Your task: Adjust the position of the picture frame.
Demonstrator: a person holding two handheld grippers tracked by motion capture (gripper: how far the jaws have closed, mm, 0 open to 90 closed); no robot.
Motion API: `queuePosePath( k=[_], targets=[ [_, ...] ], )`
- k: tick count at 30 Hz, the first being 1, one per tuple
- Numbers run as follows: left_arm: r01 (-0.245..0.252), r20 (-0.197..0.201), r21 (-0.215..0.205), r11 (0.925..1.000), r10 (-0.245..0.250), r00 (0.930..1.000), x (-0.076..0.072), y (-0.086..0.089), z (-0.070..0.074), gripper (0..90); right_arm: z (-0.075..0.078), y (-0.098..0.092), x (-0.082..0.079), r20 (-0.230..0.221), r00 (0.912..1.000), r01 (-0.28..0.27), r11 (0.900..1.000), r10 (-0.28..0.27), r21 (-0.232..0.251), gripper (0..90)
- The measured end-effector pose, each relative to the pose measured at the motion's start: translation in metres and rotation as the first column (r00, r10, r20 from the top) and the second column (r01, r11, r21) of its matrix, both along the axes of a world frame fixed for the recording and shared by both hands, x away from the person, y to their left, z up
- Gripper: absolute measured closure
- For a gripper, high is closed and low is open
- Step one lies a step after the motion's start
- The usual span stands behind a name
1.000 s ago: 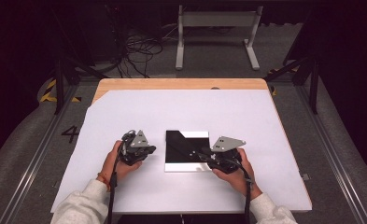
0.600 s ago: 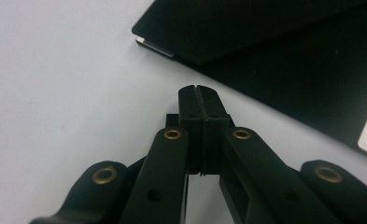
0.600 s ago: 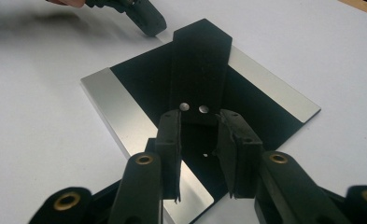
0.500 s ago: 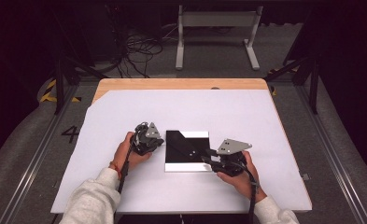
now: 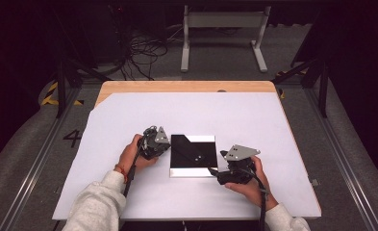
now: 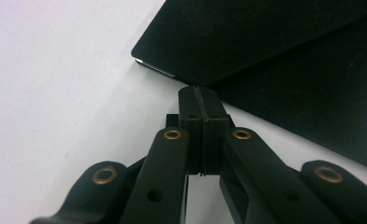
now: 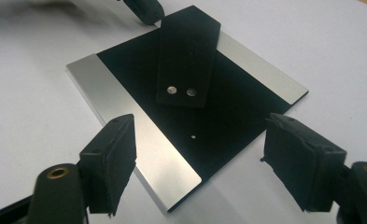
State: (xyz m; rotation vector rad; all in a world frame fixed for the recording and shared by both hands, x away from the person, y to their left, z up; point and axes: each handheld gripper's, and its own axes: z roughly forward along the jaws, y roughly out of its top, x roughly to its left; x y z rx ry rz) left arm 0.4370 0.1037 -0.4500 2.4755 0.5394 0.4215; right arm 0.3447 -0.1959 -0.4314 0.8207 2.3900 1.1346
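Observation:
A flat square plate (image 5: 199, 163), black with silver strips along two sides, lies on the white table cover. A black flap (image 7: 187, 56) with two small silver rivets lies across its top. My left gripper (image 5: 168, 147) is shut with nothing in it, its tips (image 6: 201, 100) just short of the flap's corner (image 6: 246, 42) at the plate's left edge. My right gripper (image 7: 200, 172) stands at the plate's near right corner. Its jaws have just been opening, and the pads (image 7: 118, 154) stand apart on either side of that corner without pressing on it.
The white cover (image 5: 254, 120) spreads over a wooden table whose far edge (image 5: 186, 86) shows bare. Beyond it are a metal stand (image 5: 222, 29) and loose cables (image 5: 143, 48) on the floor. A person's sleeves and hands come in from the bottom.
My left gripper has moved right to the plate's left edge. My right gripper has stayed at the near right corner and its jaws have spread apart.

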Motion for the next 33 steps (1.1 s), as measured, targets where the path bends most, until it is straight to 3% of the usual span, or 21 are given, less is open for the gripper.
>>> queuePosePath(
  k=[10, 13, 19, 24, 33],
  targets=[
    [0.014, 0.007, 0.089, 0.9959, -0.015, 0.9999, 0.0, -0.008, 0.005, 90.0, 0.0, -0.001, 0.002, -0.014, 0.9997, 0.019, 1.0, -0.019, -0.024, 26.3],
    [0.007, -0.007, 0.063, 0.998, -0.007, 1.0, 0.002, -0.007, 0.004, 89.9, -0.001, -0.003, 0.002, -0.017, 0.9995, 0.027, 1.0, -0.027, -0.011, 26.6],
    [-0.024, -0.019, -0.031, 0.9992, 0.023, 0.9995, 0.005, 0.0, 0.0, 88.5, -0.001, -0.003, -0.001, -0.014, 0.9996, 0.023, 1.0, -0.023, -0.011, 26.6],
    [-0.041, -0.028, -0.091, 0.9949, 0.039, 0.9988, 0.008, 0.004, -0.003, 89.3, -0.001, -0.005, 0.0, -0.016, 0.9994, 0.031, 1.0, -0.031, 0.001, 26.6],
    [-0.059, -0.051, -0.156, 0.986, 0.051, 0.9974, 0.012, 0.006, -0.006, 89.3, -0.002, -0.007, 0.002, -0.028, 0.9988, 0.04, 0.999, -0.04, 0.007, 26.9]
  ],
)
